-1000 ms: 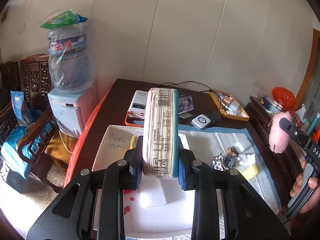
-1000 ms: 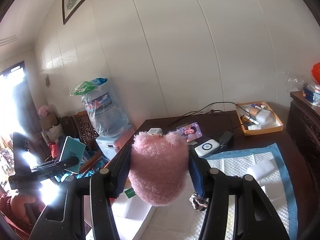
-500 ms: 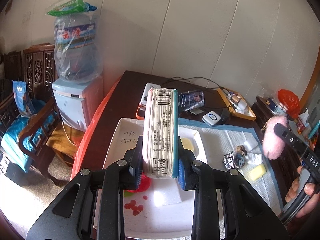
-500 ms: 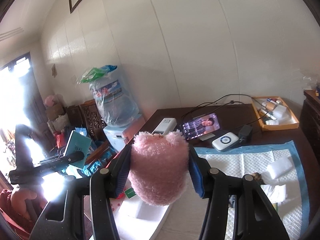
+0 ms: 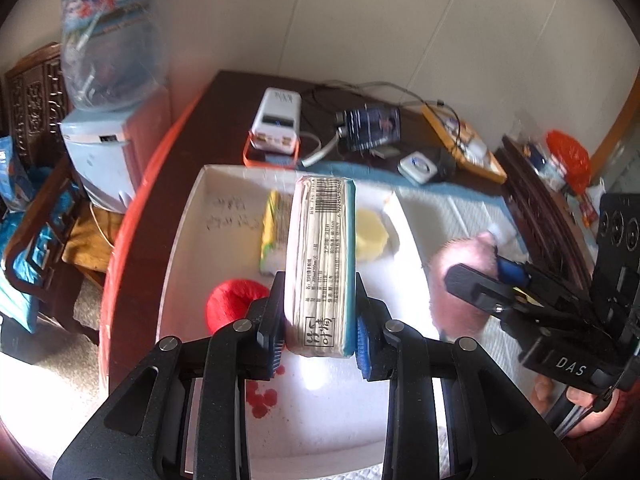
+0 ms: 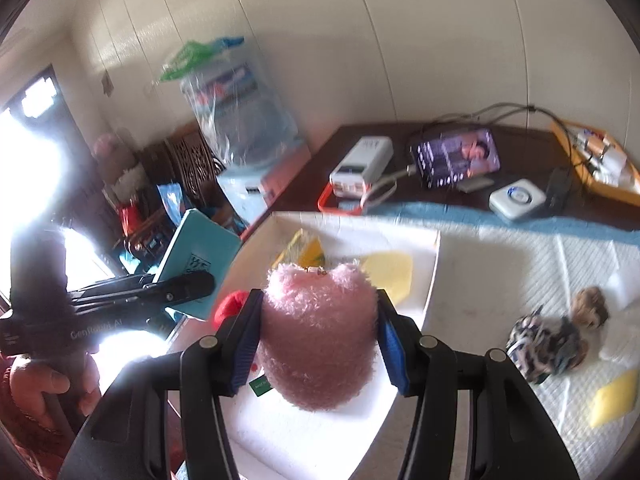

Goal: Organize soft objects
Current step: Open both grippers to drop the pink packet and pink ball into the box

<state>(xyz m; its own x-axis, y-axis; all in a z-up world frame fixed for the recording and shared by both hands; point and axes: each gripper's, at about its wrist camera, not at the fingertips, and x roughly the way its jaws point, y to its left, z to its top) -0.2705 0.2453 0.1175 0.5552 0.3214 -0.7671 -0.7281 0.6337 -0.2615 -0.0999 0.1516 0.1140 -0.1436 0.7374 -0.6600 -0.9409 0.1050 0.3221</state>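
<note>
My left gripper (image 5: 320, 344) is shut on a tissue pack (image 5: 322, 264) with a teal edge, held upright above the white tray (image 5: 188, 216). My right gripper (image 6: 318, 344) is shut on a pink fluffy plush (image 6: 318, 332), over the tray's right side (image 6: 434, 276); the plush also shows in the left wrist view (image 5: 460, 280). In the tray lie a red yarn ball (image 5: 230, 304), a yellow-green pack (image 5: 274, 232) and a yellow sponge (image 5: 372, 234). The tissue pack shows from the right wrist (image 6: 200, 256).
On the white pad (image 6: 520, 264) right of the tray lie a patterned scrunchie (image 6: 544, 340), a yellow sponge (image 6: 614, 398) and white pieces. Behind the tray stand a power bank (image 5: 278, 120), a phone (image 5: 372, 126) and an orange tray (image 5: 464, 144). A water dispenser (image 5: 108, 92) stands left of the table.
Both grippers have moved down and closer to the white tray with their objects still held. The right gripper with the plush now hangs beside the left one over the tray's right edge.
</note>
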